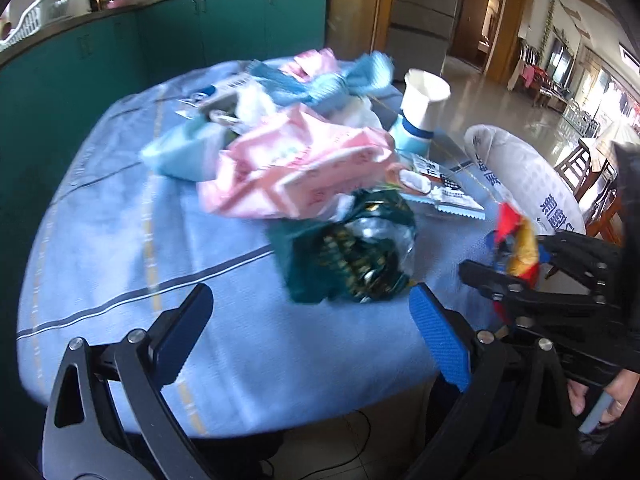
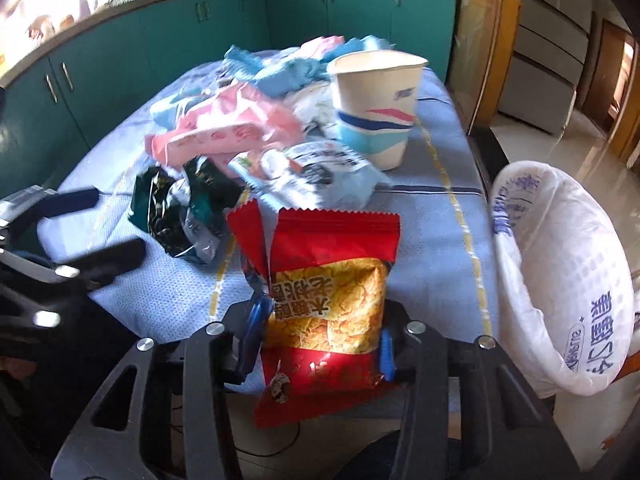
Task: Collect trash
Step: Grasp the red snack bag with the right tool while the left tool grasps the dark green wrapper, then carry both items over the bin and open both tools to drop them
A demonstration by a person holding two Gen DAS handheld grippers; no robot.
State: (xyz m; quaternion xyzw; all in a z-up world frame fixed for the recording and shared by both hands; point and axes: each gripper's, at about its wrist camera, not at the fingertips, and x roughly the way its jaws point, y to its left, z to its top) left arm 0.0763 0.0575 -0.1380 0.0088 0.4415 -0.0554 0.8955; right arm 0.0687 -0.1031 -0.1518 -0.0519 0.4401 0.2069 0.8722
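A heap of trash lies on the blue-clothed table (image 1: 120, 220): pink wrappers (image 1: 304, 168), a dark green foil wrapper (image 1: 348, 256), a white and blue packet (image 2: 316, 172) and a paper cup (image 2: 376, 108). My left gripper (image 1: 316, 320) is open just in front of the green wrapper, with nothing between its fingers. It also shows at the left of the right wrist view, left gripper (image 2: 116, 222). My right gripper (image 2: 320, 336) is shut on a red and yellow snack bag (image 2: 332, 280), held upright above the table's near edge. The left wrist view shows this right gripper (image 1: 500, 280) beside the white trash bag (image 1: 520, 176).
The white trash bag (image 2: 560, 260) hangs open off the table's right side. Teal cabinets (image 2: 160, 40) run behind the table, with pans on the counter. A blue striped wrapper (image 1: 340, 80) tops the heap. A hand (image 1: 600, 400) grips the right tool. Shiny floor and wooden chairs (image 1: 580, 168) lie to the right.
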